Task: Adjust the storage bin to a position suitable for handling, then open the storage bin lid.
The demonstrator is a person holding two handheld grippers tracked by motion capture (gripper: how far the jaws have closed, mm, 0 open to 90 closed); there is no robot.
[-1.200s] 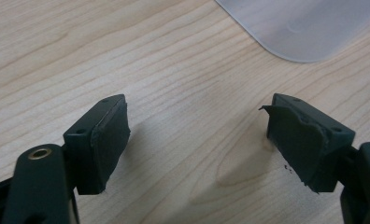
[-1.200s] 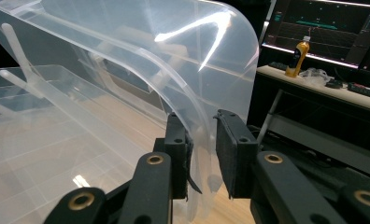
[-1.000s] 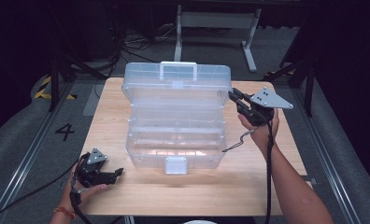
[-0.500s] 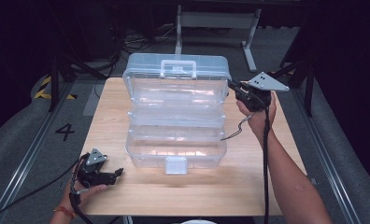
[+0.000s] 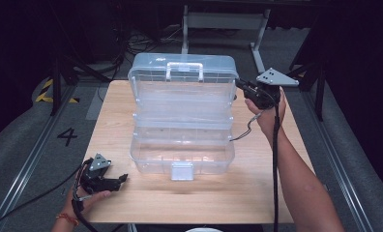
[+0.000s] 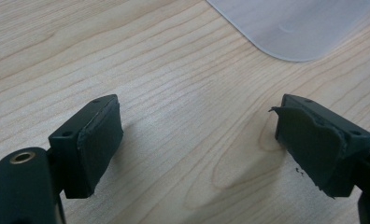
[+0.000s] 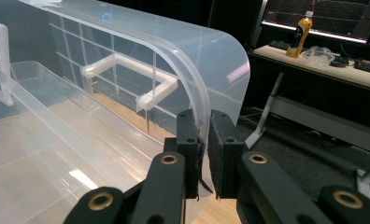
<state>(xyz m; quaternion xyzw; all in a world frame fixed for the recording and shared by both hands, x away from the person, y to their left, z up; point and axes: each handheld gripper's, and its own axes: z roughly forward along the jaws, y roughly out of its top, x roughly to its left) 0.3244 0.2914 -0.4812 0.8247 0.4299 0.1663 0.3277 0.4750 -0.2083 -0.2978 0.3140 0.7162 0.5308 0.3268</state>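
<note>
Black tongs (image 7: 201, 140) with brass screws, grey three-cornered plates, black trailing cables.

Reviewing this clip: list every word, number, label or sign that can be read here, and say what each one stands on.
"4": a dark numeral on the grey floor left of the table, high view.
Bottle on the far desk, right gripper view: its label is too small to read.
Screen behind the bottle: glowing lines, no legible text.
Clear plastic box: no lettering that can be made out.
</note>
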